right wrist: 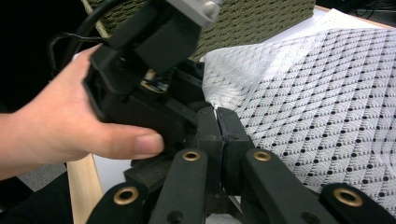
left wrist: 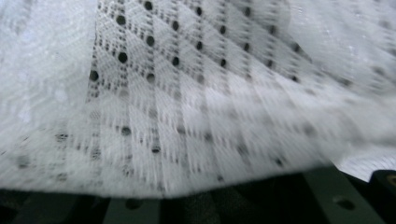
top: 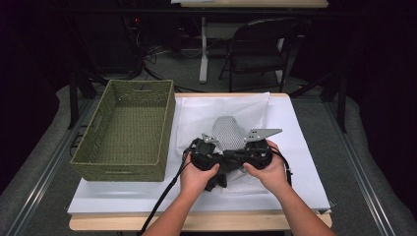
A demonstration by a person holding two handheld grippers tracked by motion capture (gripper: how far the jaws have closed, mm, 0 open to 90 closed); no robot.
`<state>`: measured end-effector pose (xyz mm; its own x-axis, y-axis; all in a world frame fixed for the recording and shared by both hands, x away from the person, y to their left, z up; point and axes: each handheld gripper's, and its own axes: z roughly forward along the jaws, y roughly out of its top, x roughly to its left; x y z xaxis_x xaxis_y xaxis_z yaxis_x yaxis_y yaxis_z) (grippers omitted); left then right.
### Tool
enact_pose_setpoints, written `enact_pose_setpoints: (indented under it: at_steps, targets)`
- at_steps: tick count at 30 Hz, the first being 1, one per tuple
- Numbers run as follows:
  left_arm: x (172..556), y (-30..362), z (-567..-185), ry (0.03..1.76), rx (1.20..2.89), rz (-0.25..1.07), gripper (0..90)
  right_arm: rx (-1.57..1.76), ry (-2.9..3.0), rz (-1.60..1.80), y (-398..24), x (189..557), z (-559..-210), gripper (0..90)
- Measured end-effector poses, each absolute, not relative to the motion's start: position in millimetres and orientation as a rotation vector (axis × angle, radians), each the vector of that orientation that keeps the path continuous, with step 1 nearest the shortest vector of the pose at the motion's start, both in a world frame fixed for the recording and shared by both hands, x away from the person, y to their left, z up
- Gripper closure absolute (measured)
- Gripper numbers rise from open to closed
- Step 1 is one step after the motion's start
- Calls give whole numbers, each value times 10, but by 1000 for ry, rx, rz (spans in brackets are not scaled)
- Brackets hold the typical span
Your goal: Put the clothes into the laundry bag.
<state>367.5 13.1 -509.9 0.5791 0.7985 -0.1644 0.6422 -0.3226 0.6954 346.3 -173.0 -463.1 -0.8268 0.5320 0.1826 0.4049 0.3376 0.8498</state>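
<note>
A white mesh cloth point(top: 228, 129) dotted with small holes lies at the middle of the table, part of it lifted between my two hands. My right gripper point(right wrist: 217, 114) is shut, and its two black jaws pinch a corner of the cloth point(right wrist: 317, 102) at their tips. In the high view the right gripper point(top: 235, 158) points left, close against my left gripper point(top: 216, 169). The left gripper's body point(right wrist: 140, 70) sits in a hand right beside the right jaws. In the left gripper view the cloth point(left wrist: 196, 93) hangs over the camera and hides the jaw tips.
A green woven basket point(top: 118, 169) stands empty on the left of the table, seen again behind the hands point(right wrist: 261, 18). A white sheet point(top: 305, 162) covers the tabletop. A thin white wrapper point(top: 221, 105) lies under the cloth. A dark chair point(top: 260, 49) stands beyond the far edge.
</note>
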Motion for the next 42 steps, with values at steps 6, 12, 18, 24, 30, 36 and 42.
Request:
enact_pose_setpoints:
  at_steps: [6,12,18,24,30,36,42]
  targets:
    - [3757,95,-5160,1162,2063,265,607,882,2453,1497,-1760,3482,-4635,891]
    - [3742,99,-5156,1155,2073,252,463,900,2452,1481,-1792,3509,-4660,891]
    - [3707,113,-5145,1087,2110,264,430,915,2438,1483,-1815,3523,-4661,891]
    - [3700,132,-5139,1113,2084,223,414,912,2436,1480,-1808,3527,-4673,891]
    - [3661,153,-5071,1115,2083,208,394,914,2435,1478,-1820,3535,-4682,891]
    - [3573,227,-4982,1084,2074,204,382,912,2431,1480,-1829,3539,-4681,890]
    - [3462,311,-4954,1064,2073,182,364,914,2429,1479,-1828,3538,-4681,890]
